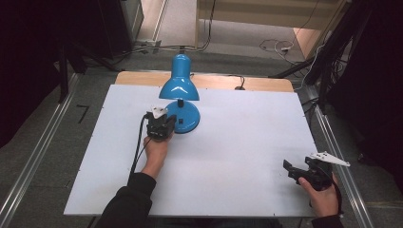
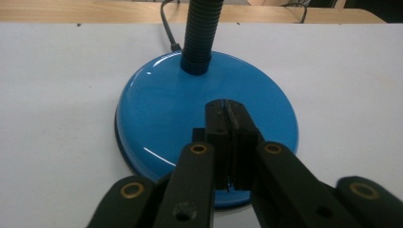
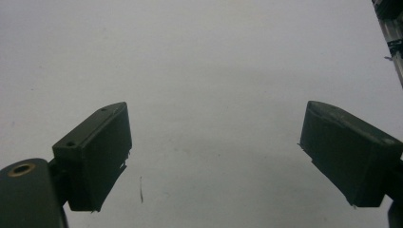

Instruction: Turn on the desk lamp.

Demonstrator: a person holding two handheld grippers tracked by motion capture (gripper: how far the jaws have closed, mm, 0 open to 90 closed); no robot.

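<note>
1. The blue desk lamp [image 1: 179, 92] stands upright toward the far middle of the white table [image 1: 237, 142], its shade tipped toward the person; its round base [image 2: 157, 118] lies flat on the board, with the ribbed neck [image 2: 202, 33] rising from the back of it and a dark cord [image 2: 166, 23] trailing off behind.
2. The left gripper [image 2: 228, 114] sits low over the near part of the base; its jaws are pressed together with nothing between them, and the tips seem to touch or nearly touch the glossy top, though whether a switch lies under them I cannot tell.
3. The right gripper [image 3: 216, 156] rests well apart at the near right corner of the table; its jaws stand spread wide over bare board, holding nothing.
4. Judged from here, the work is a press or push on the base; the risk is that the closed tips skid on the slick enamel, since the surface is smooth and domed.
5. A push that is too level could slide the whole lamp toward the far edge; nothing braces it, the right gripper being so far off.
6. A hard shove high up could rock the shade-heavy lamp forward; the cord might also snag.
</note>
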